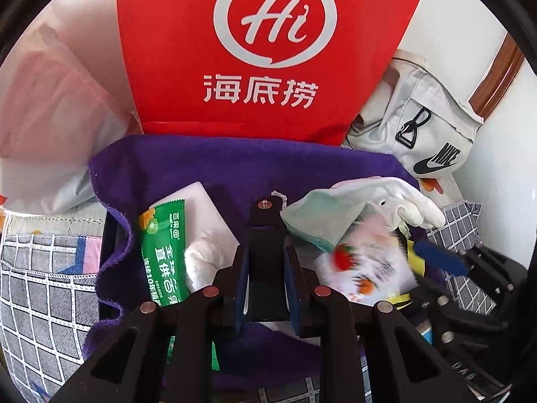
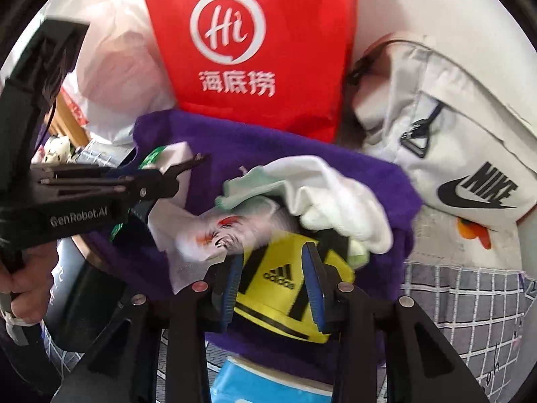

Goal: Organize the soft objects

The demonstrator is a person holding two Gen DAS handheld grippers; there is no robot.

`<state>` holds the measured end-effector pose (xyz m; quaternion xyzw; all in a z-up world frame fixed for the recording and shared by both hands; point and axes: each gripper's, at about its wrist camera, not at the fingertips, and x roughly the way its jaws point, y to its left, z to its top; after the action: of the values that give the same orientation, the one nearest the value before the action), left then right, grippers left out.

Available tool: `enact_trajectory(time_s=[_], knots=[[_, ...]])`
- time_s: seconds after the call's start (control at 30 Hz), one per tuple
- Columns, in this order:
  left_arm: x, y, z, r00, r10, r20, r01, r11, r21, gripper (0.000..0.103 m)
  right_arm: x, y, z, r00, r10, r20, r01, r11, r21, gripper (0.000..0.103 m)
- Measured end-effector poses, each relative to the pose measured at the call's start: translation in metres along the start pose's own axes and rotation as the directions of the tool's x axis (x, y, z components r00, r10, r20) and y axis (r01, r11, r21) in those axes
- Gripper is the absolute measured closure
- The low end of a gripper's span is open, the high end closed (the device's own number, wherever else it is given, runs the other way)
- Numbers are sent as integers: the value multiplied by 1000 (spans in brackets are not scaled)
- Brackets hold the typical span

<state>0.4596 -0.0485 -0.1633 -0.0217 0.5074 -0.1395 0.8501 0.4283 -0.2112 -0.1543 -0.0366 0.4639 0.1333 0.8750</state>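
Note:
A purple towel (image 1: 235, 168) lines a dark bin and holds soft items: a green packet (image 1: 162, 252), a white pad (image 1: 204, 215), white gloves (image 1: 386, 198), a white pouch with red fruit print (image 1: 365, 268). My left gripper (image 1: 266, 265) is shut on a black clip-like piece standing at the bin's middle. My right gripper (image 2: 273, 285) is open, its fingers either side of a yellow Adidas item (image 2: 278, 288) without pressing it. The gloves (image 2: 335, 194) and printed pouch (image 2: 214, 235) lie just beyond it. The left gripper shows at left in the right wrist view (image 2: 198, 159).
A red Haidilao bag (image 1: 268, 50) stands behind the bin. A white Nike bag (image 1: 419, 127) lies at right, a translucent plastic bag (image 1: 50, 117) at left. Grey checked bedding (image 1: 43, 285) surrounds the bin. A blue packet (image 2: 261, 383) lies near the right gripper's base.

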Motion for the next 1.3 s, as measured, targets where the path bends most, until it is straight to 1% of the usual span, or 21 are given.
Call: enact_trajectory(time_s=[0.1,0.27,0.37,0.57,0.67,0.7,0.77,0.87,0.93,0.97,1.03,1.13,1.23,1.27,1.3], knots=[[1,-1,-1,1000,1,-4,-1,1000,3,83,-7,-6,2,1000,-8,20,7,1000,17,63],[2,-4,-2,1000,1,-11,-1,1000,17,83,-13,-11,3,999,-19,39,18,999,29,62],[5,-7,-3,1000,1,-24,0,1000,22,83,-18,-13,5,998,-13,56,10,999,49,61],[13,-14,-6,998,-17,-66,20,999,36,82,-23,-19,5,997,-26,72,21,997,71,59],[11,-15,-7,998,-17,-59,20,999,40,81,-28,-23,5,996,-30,84,23,996,84,59],[11,-15,-7,998,-21,-66,23,999,40,77,-30,-24,5,996,-31,89,23,996,90,58],[13,-16,-6,996,-29,-79,32,999,36,72,-33,-26,5,995,-32,99,23,995,97,57],[10,-15,-6,997,-18,-79,20,999,32,72,-37,-27,5,994,-32,109,20,994,111,56],[6,-14,-6,997,-14,-79,17,999,30,67,-42,-26,6,993,-32,118,18,993,117,56],[4,-15,-6,997,-12,-75,14,999,30,65,-45,-25,6,992,-32,124,17,993,120,53],[-4,-17,-5,998,0,-63,2,999,38,62,-50,-23,6,990,-40,133,23,992,122,50],[-22,-21,-7,999,20,-38,-17,998,62,55,-60,-14,5,986,-84,141,68,991,113,49],[-44,-25,-13,999,44,7,-44,995,84,44,-68,-10,1,988,-54,142,36,991,129,49],[-50,-25,-14,999,48,15,-49,996,81,41,-71,-8,-1,989,-53,137,35,991,131,49],[-58,-25,-17,999,48,21,-50,996,73,41,-75,-6,-3,989,-67,133,49,990,136,49]])
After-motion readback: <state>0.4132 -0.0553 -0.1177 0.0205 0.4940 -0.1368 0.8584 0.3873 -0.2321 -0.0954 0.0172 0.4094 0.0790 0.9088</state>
